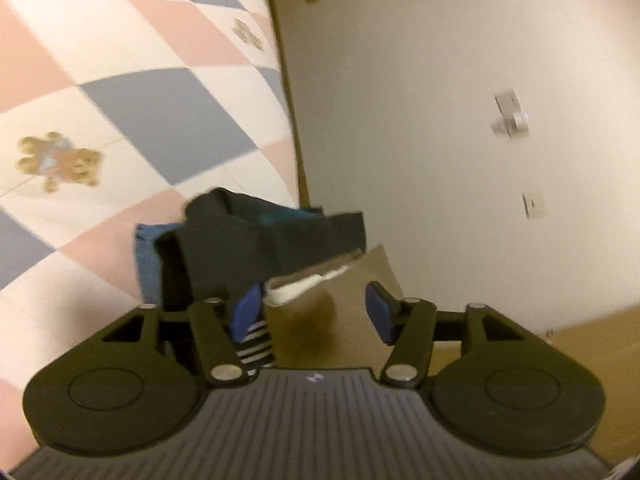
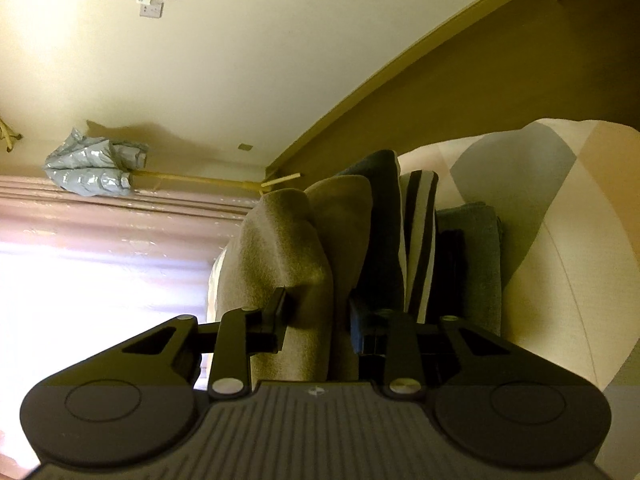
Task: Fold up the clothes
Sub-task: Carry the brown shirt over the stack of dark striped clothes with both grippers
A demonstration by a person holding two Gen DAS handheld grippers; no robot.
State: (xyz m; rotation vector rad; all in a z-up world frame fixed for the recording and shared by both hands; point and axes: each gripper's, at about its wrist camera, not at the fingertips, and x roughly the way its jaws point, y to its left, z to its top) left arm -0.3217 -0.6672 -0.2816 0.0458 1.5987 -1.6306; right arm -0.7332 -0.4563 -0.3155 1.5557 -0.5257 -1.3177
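A folded tan garment [image 1: 320, 312] with a white inner layer lies on a stack of folded clothes: black [image 1: 256, 240], blue [image 1: 148, 264] and striped [image 1: 256, 344] pieces. My left gripper [image 1: 316, 308] straddles the tan garment with its blue pads apart on either side. In the right wrist view, turned sideways, my right gripper [image 2: 316, 316] has its jaws pressed on a fold of the tan garment [image 2: 280, 248]. Beside it in the stack are a dark navy piece [image 2: 380, 232], a striped piece [image 2: 418, 240] and a grey-blue piece [image 2: 472, 260].
The stack sits on a bed with a checkered pink, grey and white sheet [image 1: 120, 100] printed with teddy bears, next to a white wall [image 1: 440, 120]. A pink curtain [image 2: 100, 240], a light-blue jacket on a rack [image 2: 92, 168] and a wall socket [image 2: 152, 0] show.
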